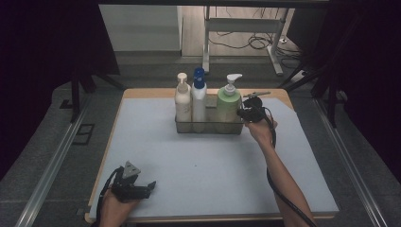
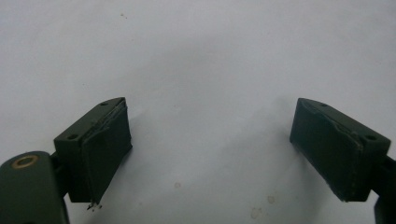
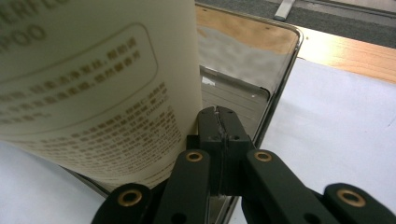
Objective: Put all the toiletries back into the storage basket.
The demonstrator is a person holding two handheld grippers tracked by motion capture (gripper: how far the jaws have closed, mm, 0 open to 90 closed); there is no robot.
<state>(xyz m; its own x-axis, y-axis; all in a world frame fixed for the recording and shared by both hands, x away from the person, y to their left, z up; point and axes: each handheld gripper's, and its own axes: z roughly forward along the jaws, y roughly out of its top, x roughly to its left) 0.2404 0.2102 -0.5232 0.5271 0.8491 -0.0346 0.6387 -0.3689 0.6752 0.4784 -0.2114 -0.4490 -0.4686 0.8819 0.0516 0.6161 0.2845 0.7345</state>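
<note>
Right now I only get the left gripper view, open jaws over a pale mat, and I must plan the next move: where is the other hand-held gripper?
Observer: The right hand-held gripper is at the right end of a clear rectangular plastic caddy on the table's far side.
Operator: Is it open?
Observer: No, its jaws are shut, apparently pinching the caddy's thin end wall.
Operator: What is in the caddy?
Observer: Three upright bottles in a row: a cream pump bottle, a white bottle with a blue cap and a green pump bottle.
</note>
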